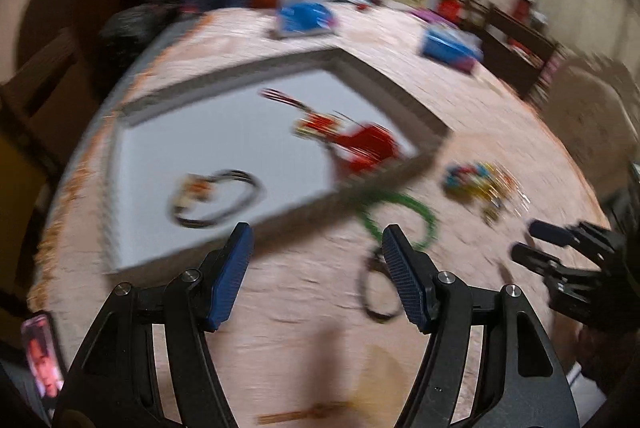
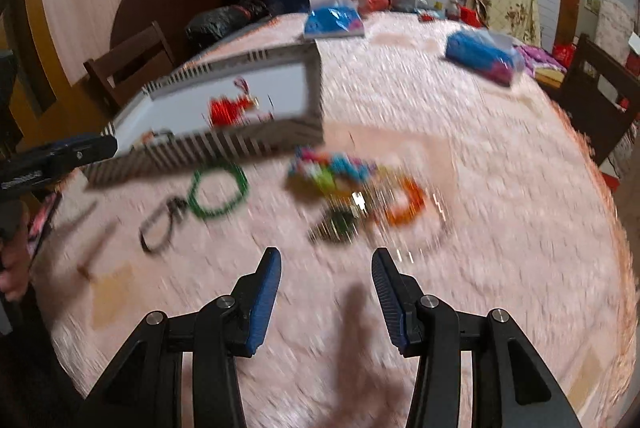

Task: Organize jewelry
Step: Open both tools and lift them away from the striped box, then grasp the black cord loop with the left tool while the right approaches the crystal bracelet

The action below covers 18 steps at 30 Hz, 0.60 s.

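Note:
A white tray (image 1: 200,132) with a ribbed grey rim lies on the pink tablecloth. In it are a red tasselled ornament (image 1: 360,144) and a dark cord bracelet with a charm (image 1: 216,200). Just outside its near edge lie a green bead bracelet (image 1: 404,216) and a dark loop bracelet (image 1: 378,292). Farther right sits a colourful jewelry pile (image 1: 476,184). My left gripper (image 1: 318,232) is open and holds nothing, hovering over the tray's near rim. My right gripper (image 2: 326,256) is open too, short of the colourful pile (image 2: 340,172) and an orange bracelet (image 2: 408,204). Everything is motion-blurred.
Two blue packets (image 2: 332,20) (image 2: 480,56) lie at the far side of the table. Dark wooden chairs (image 2: 132,64) stand around it. A phone (image 1: 40,356) lies by the near left edge. A wooden stick (image 1: 304,416) lies near the front.

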Tool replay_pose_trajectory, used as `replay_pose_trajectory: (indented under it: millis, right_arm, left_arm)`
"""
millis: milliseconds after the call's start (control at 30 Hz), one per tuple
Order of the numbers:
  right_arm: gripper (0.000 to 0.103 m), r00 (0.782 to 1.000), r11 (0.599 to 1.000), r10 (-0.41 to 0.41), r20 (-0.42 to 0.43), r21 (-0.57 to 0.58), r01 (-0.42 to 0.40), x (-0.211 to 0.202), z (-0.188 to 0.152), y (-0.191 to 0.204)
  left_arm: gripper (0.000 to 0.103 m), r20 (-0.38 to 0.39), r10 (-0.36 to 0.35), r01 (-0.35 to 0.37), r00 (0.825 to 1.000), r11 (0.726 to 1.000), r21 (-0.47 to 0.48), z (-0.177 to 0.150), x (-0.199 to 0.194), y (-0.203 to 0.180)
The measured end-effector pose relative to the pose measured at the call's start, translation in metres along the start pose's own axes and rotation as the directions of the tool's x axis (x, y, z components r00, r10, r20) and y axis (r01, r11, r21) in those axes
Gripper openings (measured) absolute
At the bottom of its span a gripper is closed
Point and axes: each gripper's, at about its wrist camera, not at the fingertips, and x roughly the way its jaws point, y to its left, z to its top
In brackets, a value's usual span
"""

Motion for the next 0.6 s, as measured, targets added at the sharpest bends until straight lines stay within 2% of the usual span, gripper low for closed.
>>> replay_pose_trajectory:
  millis: [167,367,500,533,567,600]
  right_arm:
    - [0.045,1.000,1.000,0.013,0.022,0.022,-0.013,-0.001,-0.009,-0.003]
    - [0.045,0.999,0.999,0.025,0.026,0.042,-0.026,0.001,-0.008,-0.004]
    - [0.045,0.998,0.996,0.053,0.032,0.067,-0.055,0.001,-0.009,-0.008]
    - [0.045,0.998,0.996,0.058,0.033,0.070,-0.060,0.001,-0.009,-0.009]
    - [0.045,0.998,0.995,0.061,0.034,0.073,-0.063,0.001,-0.009,-0.009]
    - [0.045,0.997,0.995,0.063,0.034,0.075,-0.065,0.001,-0.008,-0.009]
  left_arm:
    - [0.067,-0.073,-0.058,0.060,0.996,0.998,0.027,-0.002,0.028,-0.013]
    - [0.067,-0.137,-0.078,0.089,0.987,0.994,0.071,-0.009,0.049,-0.026]
    - [0.065,-0.124,-0.051,0.064,0.991,0.993,0.103,-0.010,0.054,-0.031]
    - [0.053,-0.118,-0.041,0.054,0.992,0.993,0.104,-0.011,0.054,-0.031]
    - [0.037,-0.112,-0.038,0.049,0.993,0.993,0.104,-0.010,0.053,-0.030]
    - [0.029,-0.112,-0.045,0.055,0.993,0.994,0.094,-0.010,0.052,-0.027]
